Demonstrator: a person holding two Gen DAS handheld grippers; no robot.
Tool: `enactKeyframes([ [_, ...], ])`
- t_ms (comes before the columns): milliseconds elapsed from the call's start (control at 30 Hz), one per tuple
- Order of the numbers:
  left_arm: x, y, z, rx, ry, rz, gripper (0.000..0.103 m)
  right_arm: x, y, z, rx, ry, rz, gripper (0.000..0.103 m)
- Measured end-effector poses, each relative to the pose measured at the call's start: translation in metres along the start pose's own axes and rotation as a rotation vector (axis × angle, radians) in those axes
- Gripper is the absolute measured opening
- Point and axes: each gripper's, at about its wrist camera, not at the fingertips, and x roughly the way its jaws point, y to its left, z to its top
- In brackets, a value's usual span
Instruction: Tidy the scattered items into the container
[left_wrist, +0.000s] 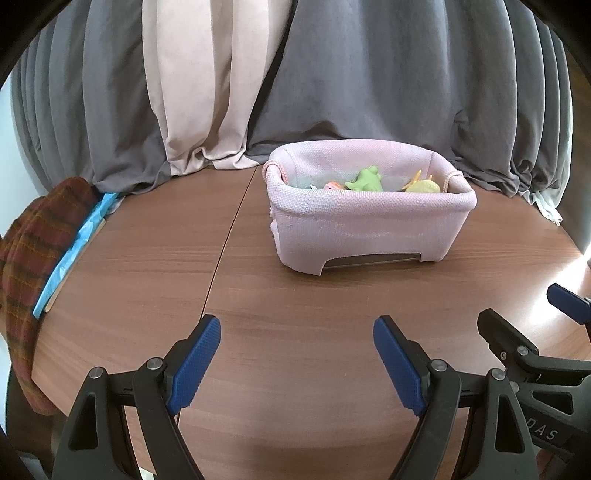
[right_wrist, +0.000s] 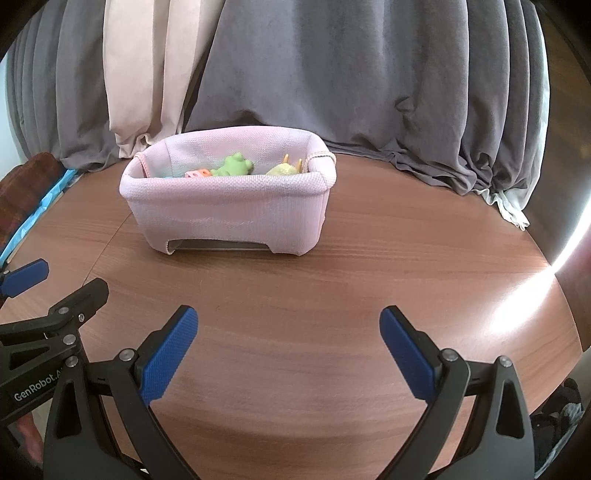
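The left gripper hangs low over the wooden table, its blue-padded jaws spread wide with nothing between them. The right gripper sits the same way, jaws wide apart and holding nothing, just beside the left one; each shows at the edge of the other's view, cut off by the frame.

Ahead of both, well apart from the fingertips, stands the pink fabric basket. Its near wall hides most of what lies inside: only the tops of a green frog toy, a yellow-green soft toy and an orange-pink piece rise above the rim, and something pale blue at the left end is too hidden to name.

Bare tabletop runs between grippers and basket, crossed by a dark seam to the left of the basket. The round table edge curves off on the right, where strong glare washes out the surface. At the left edge a plaid cloth and a blue strip lie partly out of frame. Grey curtains and a beige curtain close the far side, just behind the basket.
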Motion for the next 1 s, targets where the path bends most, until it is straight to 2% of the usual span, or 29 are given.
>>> enactKeyframes([
  [433, 0.001, 0.001, -0.017, -0.016, -0.002, 0.02, 0.082, 0.0, 0.003, -0.017, 0.026, -0.014, -0.027, 0.098],
  [1000, -0.002, 0.007, -0.036, -0.033, -0.014, -0.003, 0.082, -0.004, 0.005, -0.035, 0.036, -0.015, 0.002, 0.098],
])
